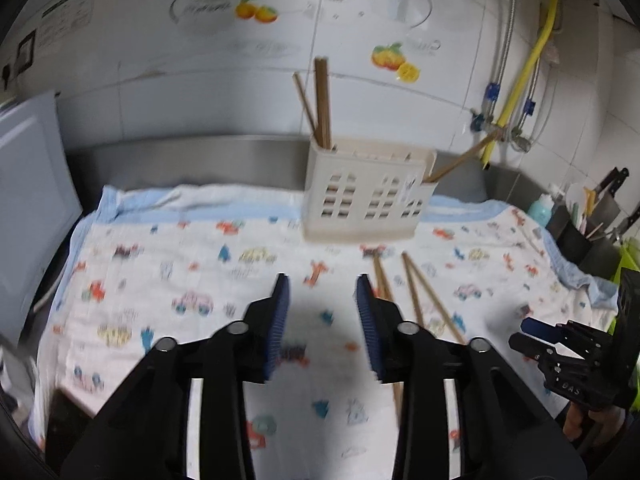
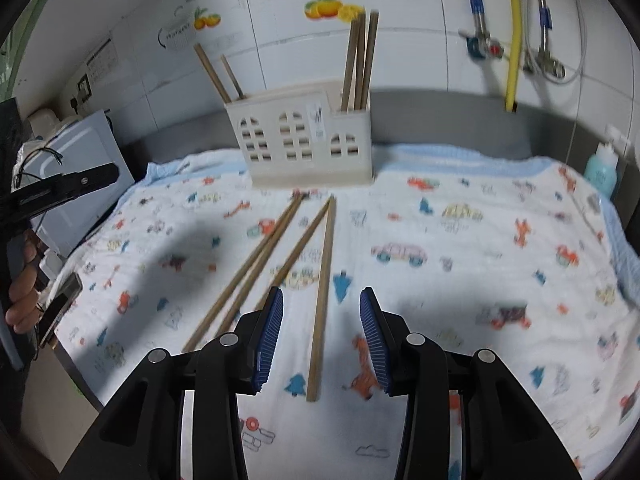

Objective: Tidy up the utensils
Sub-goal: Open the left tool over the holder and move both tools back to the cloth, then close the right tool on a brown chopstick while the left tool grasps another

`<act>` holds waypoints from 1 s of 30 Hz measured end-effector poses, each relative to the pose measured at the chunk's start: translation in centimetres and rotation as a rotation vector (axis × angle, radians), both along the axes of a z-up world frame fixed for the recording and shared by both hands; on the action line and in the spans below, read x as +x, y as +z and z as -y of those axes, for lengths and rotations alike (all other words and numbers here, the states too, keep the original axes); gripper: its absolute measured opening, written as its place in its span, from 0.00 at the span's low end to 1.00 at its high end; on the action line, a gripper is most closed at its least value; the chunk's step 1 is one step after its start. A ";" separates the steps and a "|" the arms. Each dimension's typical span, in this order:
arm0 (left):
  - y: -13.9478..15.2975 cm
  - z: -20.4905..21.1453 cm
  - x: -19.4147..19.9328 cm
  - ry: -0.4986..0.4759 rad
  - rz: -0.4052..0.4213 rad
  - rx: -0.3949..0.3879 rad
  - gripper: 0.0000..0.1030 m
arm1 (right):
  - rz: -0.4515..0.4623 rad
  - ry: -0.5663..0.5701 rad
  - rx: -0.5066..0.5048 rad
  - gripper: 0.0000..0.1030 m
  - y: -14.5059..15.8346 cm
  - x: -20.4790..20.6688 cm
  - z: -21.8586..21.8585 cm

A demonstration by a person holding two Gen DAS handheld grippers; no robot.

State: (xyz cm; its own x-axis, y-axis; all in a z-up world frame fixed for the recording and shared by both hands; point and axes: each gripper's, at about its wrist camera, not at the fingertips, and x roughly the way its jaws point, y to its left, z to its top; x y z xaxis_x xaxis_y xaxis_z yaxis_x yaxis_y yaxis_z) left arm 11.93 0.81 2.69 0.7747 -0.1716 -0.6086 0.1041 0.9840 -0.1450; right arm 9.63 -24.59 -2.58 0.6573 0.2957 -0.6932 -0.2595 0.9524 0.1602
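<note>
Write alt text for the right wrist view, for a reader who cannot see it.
The open right gripper hovers over a patterned cloth, lined up with one of four loose chopsticks lying there. Behind them a white holder against the tiled wall already has chopsticks standing at both ends.

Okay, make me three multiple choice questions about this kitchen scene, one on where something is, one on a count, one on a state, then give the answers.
1. Where is the white utensil holder?
A. On the patterned cloth
B. On the wall
C. In a gripper

2. How many loose chopsticks lie on the cloth?
A. One
B. Four
C. Seven

3. What is between the right gripper's pads?
A. A spoon, clamped
B. Nothing
C. One chopstick, not clamped

Answers: 1 A, it stands upright on the cloth. 2 B, four sticks fan out in front of the holder. 3 C, clear gaps show on both sides of the stick.
</note>
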 end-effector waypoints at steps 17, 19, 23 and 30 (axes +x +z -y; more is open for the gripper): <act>-5.0 -0.6 -2.4 0.021 -0.110 -0.068 0.36 | -0.099 -0.007 -0.001 0.15 -4.8 2.6 -1.3; -5.3 -0.1 -2.5 0.004 -0.117 -0.061 0.36 | -0.101 -0.007 -0.006 0.15 -5.0 2.8 -1.6; -6.0 1.2 -2.6 -0.034 -0.138 -0.055 0.36 | -0.103 -0.009 -0.036 0.12 -5.4 3.2 -2.1; -7.1 3.4 -2.5 -0.101 -0.171 -0.055 0.36 | -0.092 -0.012 -0.061 0.07 -5.6 3.3 -2.2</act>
